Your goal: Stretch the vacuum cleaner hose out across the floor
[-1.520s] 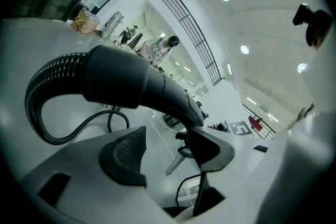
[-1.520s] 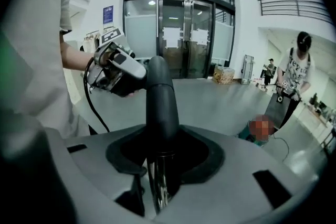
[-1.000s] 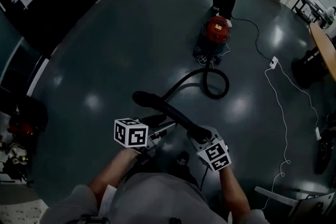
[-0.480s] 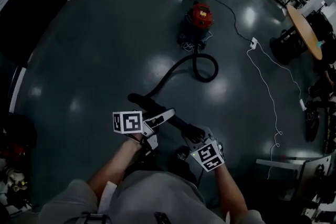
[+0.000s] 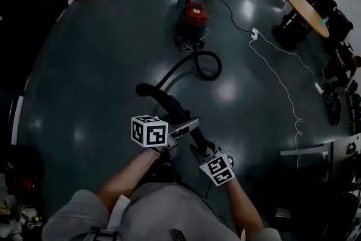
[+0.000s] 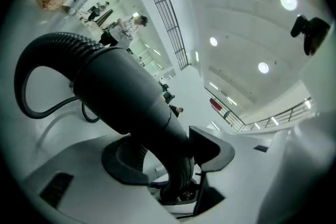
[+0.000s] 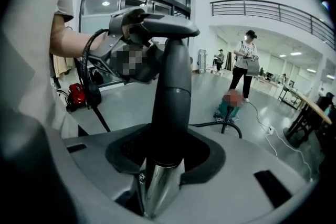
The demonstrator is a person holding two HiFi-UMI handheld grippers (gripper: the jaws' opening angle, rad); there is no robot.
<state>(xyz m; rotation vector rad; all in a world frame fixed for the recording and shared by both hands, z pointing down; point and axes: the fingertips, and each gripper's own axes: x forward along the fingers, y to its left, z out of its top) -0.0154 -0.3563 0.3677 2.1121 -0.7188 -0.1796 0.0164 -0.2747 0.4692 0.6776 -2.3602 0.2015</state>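
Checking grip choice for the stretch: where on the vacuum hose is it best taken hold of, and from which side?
Take the rigid tube at the hose's free end, not the ribbed part, which would probably flex. Come from the end away from the vacuum cleaner, jaws across the tube, so the pull runs along the hose. The right hand-held gripper is shut on it that way.

Glossy dark floor (image 5: 84,65) — round table (image 5: 305,8)
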